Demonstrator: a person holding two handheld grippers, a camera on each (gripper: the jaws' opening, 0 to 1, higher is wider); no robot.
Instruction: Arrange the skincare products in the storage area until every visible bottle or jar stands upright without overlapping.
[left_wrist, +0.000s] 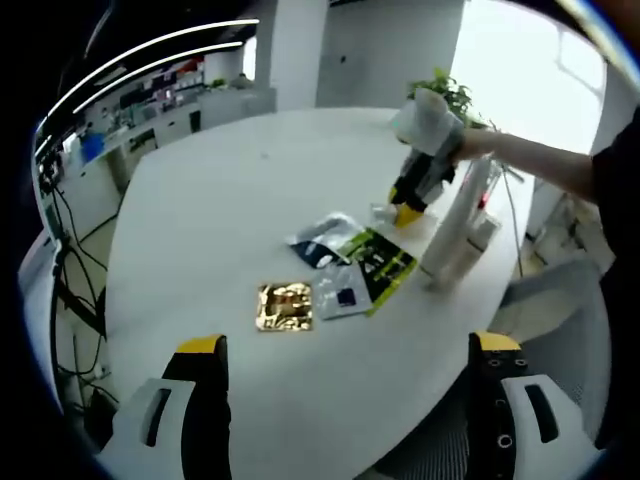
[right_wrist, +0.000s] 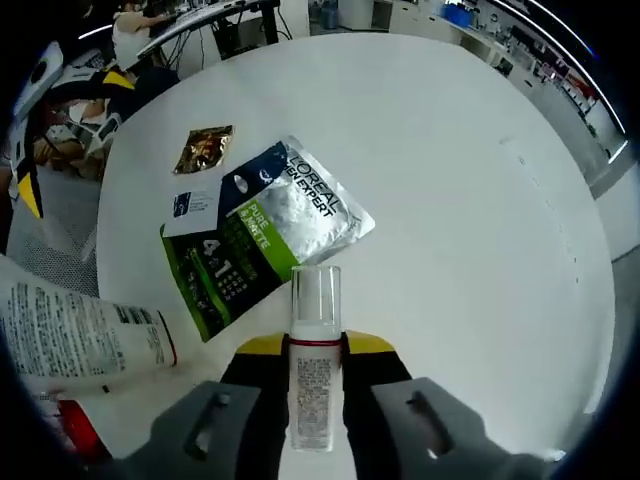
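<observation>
My right gripper (right_wrist: 316, 346) is shut on a small white bottle (right_wrist: 314, 375) whose clear cap points forward over the white table (right_wrist: 470, 160). In the left gripper view, a gloved hand holds that gripper (left_wrist: 408, 212) low over the table's far right, beside the sachets. A tall white tube (left_wrist: 460, 222) stands upright next to it, and the tube (right_wrist: 80, 335) also shows at the left of the right gripper view. My left gripper (left_wrist: 350, 395) is wide open above the near table edge, holding nothing.
Flat sachets lie mid-table: a green-black one (left_wrist: 382, 263), a silver-blue one (left_wrist: 322, 240) and a gold one (left_wrist: 284, 305). The green sachet (right_wrist: 262, 232) and the gold one (right_wrist: 205, 148) lie ahead of the bottle. A red-marked item (right_wrist: 78, 428) sits by the tube. Benches line the walls.
</observation>
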